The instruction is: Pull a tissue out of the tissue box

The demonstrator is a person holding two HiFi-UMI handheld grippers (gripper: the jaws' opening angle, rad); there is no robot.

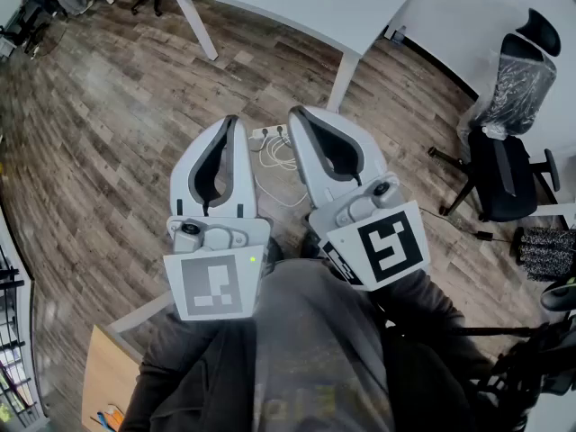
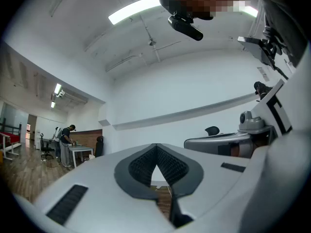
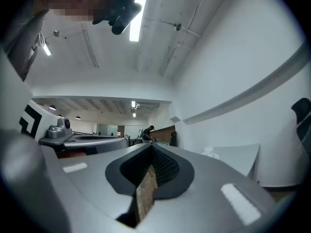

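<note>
No tissue box or tissue shows in any view. Both grippers are held close to the person's body, above the wooden floor, pointing away. In the head view my left gripper is shut, its fingertips meeting with nothing between them. Beside it on the right, my right gripper is shut the same way and holds nothing. In the left gripper view the left gripper has its dark pads closed to a point against a white wall. In the right gripper view the right gripper is also closed.
A white table stands ahead, with a power strip and cables on the floor before it. A black office chair stands at the right. A light wooden board lies at the lower left. A person stands at a far desk.
</note>
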